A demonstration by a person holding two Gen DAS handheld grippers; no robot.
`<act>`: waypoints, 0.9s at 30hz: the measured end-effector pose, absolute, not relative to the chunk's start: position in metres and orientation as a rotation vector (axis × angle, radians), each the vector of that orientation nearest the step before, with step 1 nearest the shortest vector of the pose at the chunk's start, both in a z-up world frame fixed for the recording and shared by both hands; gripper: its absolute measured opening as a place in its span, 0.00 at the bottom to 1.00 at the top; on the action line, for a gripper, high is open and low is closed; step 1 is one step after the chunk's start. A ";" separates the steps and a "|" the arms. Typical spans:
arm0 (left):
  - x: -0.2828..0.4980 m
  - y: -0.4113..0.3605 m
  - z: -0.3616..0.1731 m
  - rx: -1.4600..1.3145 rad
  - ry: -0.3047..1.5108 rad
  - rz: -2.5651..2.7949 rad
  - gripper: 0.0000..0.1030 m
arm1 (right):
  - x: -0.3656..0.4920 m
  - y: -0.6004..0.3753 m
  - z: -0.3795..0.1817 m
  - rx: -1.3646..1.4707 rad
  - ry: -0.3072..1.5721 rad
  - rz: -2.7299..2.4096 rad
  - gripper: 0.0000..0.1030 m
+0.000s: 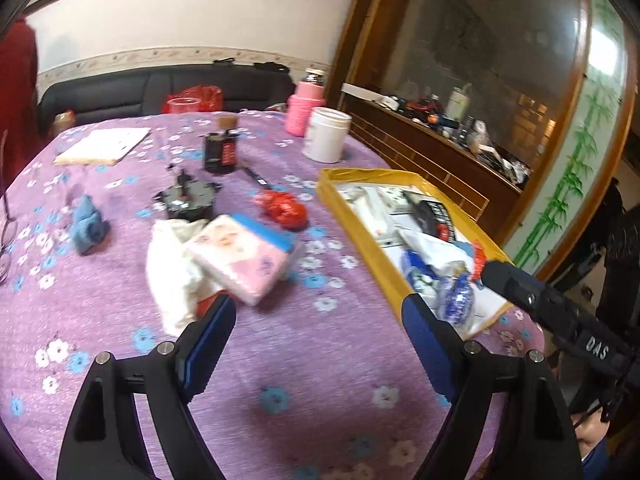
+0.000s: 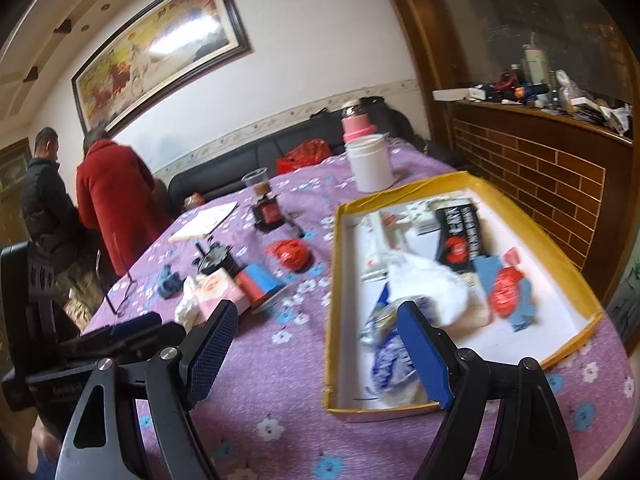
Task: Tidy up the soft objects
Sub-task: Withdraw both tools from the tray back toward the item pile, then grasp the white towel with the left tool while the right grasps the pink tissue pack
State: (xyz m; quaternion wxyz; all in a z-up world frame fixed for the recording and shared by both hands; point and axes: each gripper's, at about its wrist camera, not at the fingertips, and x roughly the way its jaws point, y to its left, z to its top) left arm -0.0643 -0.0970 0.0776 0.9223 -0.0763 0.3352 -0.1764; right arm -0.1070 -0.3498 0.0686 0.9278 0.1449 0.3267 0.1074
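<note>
The left gripper (image 1: 320, 312) hovers above the purple flowered tablecloth (image 1: 304, 360) with its jaws spread wide and nothing between the blue pads. The right gripper (image 2: 316, 320) is likewise spread and empty, its right finger over the near end of the yellow tray (image 2: 334, 264). The tray lies on the right side of the table and contains a white plastic bag (image 2: 430, 284), a blue-and-white wrapper (image 2: 386, 360), a red wrapped item (image 2: 505, 288) on blue card, and a black packet (image 2: 460, 236). To the left of the tray, on the cloth, a pink tissue pack (image 1: 240, 258) lies tilted on a white cloth (image 1: 172, 276), touching it. A red crumpled bag (image 1: 282, 208) lies just beyond the pack, and a blue soft toy (image 1: 88, 222) sits further left, well apart. A white jar (image 1: 326, 134) and a pink bottle (image 1: 302, 110) stand at the far edge. Two people stand at the far left in the right wrist view, one in a red coat (image 2: 112, 204).
</note>
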 end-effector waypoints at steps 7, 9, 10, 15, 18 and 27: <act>-0.063 -0.067 0.074 -0.195 0.700 -0.308 0.82 | -0.104 -0.318 0.055 0.257 0.708 0.289 0.83; -0.062 -0.060 0.071 -0.197 0.708 -0.289 0.82 | -0.104 -0.307 0.050 0.241 0.717 0.311 0.83; -0.062 -0.057 0.070 -0.197 0.712 -0.282 0.82 | -0.105 -0.302 0.049 0.234 0.722 0.323 0.83; -0.063 -0.044 0.060 -0.203 0.737 -0.243 0.82 | -0.105 -0.277 0.039 0.195 0.742 0.379 0.83; -0.064 -0.036 0.055 -0.209 0.745 -0.225 0.82 | -0.105 -0.267 0.034 0.176 0.751 0.404 0.83; -0.063 -0.022 0.050 -0.231 0.756 -0.198 0.82 | -0.100 -0.250 0.022 0.143 0.769 0.441 0.83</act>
